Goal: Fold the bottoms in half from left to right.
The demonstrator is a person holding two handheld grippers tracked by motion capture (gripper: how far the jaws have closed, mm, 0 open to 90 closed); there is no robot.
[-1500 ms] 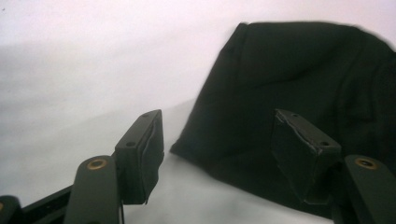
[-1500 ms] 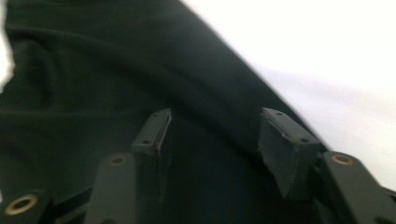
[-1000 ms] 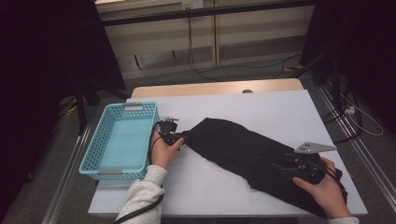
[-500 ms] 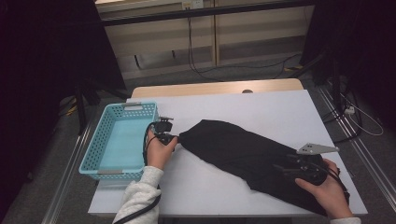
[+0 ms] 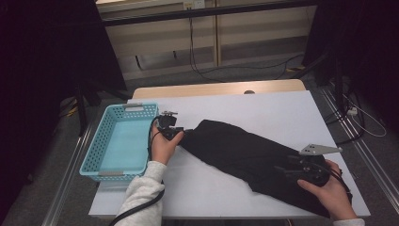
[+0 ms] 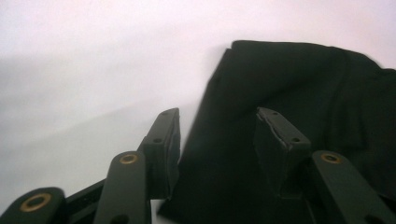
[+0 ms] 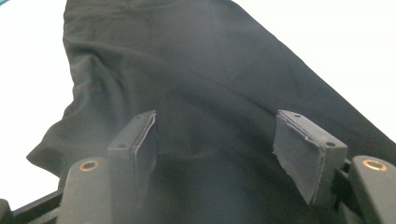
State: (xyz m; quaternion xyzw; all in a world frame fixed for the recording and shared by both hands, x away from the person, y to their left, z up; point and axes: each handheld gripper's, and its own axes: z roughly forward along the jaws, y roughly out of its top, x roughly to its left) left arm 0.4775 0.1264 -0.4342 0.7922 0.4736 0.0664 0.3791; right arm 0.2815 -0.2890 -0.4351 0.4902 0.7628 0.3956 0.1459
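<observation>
A black garment [image 5: 249, 153] lies slantwise across the white table [image 5: 263, 108], its near-left edge between the just-reopened, unclamped jaws of the left gripper [image 6: 217, 140], its far end under the wide-open right gripper [image 7: 224, 144], beside a turquoise basket [image 5: 101, 146], with bare tabletop beyond.

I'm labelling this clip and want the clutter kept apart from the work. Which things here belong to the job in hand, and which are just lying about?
In the job:
- black cloth, spread across the table
- left claw, open, at the cloth's near end
- right claw, open over its other end

Lying about:
- blue basket, beside the left claw
- cables on the floor
</observation>
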